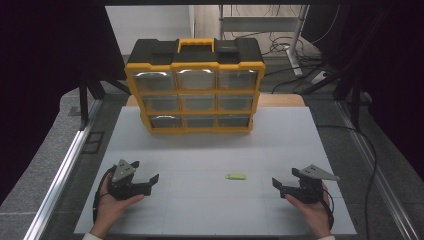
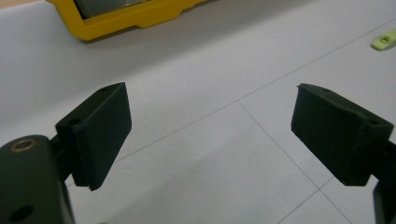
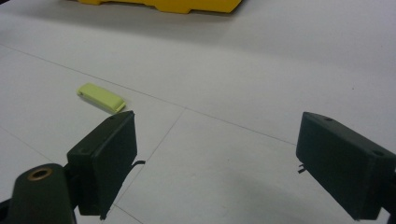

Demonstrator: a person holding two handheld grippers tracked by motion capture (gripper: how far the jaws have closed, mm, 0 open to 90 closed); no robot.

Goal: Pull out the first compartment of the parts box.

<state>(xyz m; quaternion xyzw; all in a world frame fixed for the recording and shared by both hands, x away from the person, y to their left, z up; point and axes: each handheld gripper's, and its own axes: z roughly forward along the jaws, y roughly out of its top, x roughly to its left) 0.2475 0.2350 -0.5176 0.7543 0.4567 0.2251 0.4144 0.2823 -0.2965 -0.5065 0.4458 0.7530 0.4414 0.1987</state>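
White table (image 1: 210,150), yellow organizer (image 1: 195,92) drawer contents indistinct behind glare.

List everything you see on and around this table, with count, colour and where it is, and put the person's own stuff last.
drawer organiser: one, yellow frame with black top and yellow handle, nine clear drawers in three rows, standing at the far middle of the table.
small flat piece: one, pale yellow-green, lying on the table between the two grippers, nearer the right one.
table: one, white top with faint seams.
cables: several, dark, on the floor beyond the table.
left gripper: one, black, low at the near left, jaws apart and holding nothing.
right gripper: one, black, low at the near right, jaws apart and holding nothing.
hands: two, one holding each gripper.
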